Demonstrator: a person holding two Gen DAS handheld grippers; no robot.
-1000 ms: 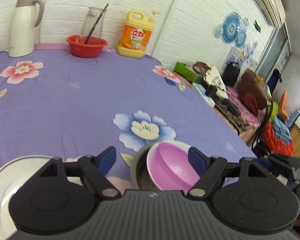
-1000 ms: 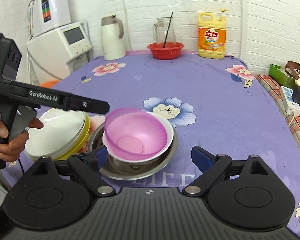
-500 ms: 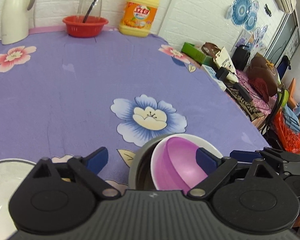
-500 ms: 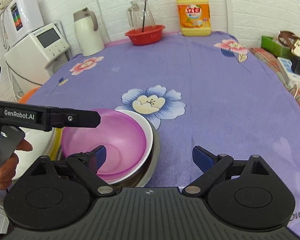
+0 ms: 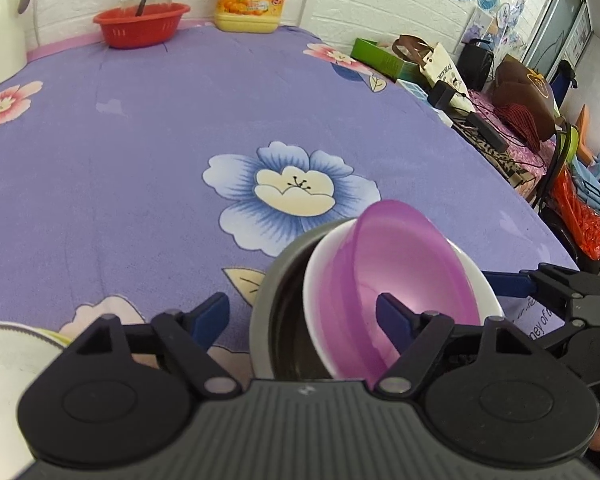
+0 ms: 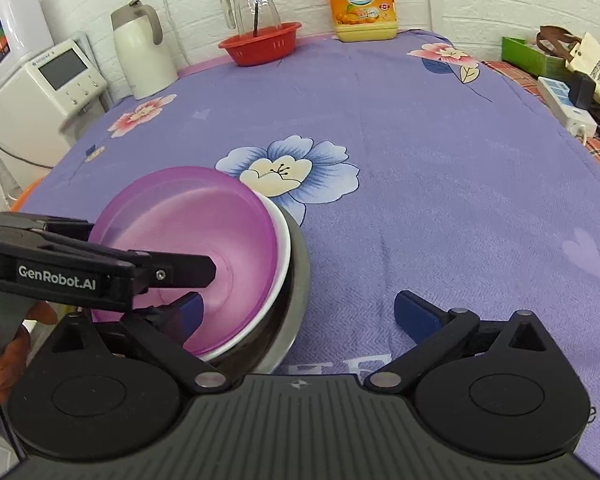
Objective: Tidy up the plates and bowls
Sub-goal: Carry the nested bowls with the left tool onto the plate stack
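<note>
Nested stack sits at the near edge of the table: purple bowl (image 6: 188,240) inside a white bowl (image 6: 278,256), both inside a steel bowl (image 6: 296,300). All placements below are relative to this stack.

Left gripper (image 5: 302,316): fingers spread wide. Its right-hand finger (image 5: 394,320) reaches inside the purple bowl (image 5: 404,276); the other finger is outside the stack, over the cloth. Nothing clamped. In the right wrist view this same gripper comes in from the stack's left, tip over the purple bowl's interior.

Right gripper (image 6: 296,312): fingers also wide apart, holding nothing. One finger is at the stack's near rim, the other over bare cloth to the stack's right.

Handling, as judgement: the purple bowl looks like thin translucent plastic, so light and slick, likely to skid or tip under a rim pinch. It sits tilted in the white bowl, which looks ceramic: heavier, chippable. The steel bowl is stiff and smooth. Best hold is probably a wall pinch at the rim, one finger in and one out.

Just left of the stack: a white plate (image 5: 4,376) on something yellow-rimmed.

Surface: purple flowered tablecloth (image 6: 440,168), soft, some grip. Beyond the stack, at the far wall: red basket (image 6: 260,42) with glass jug (image 6: 252,0), yellow detergent bottle (image 6: 362,0), white thermos (image 6: 142,50). Right of the table: cluttered side surface.
</note>
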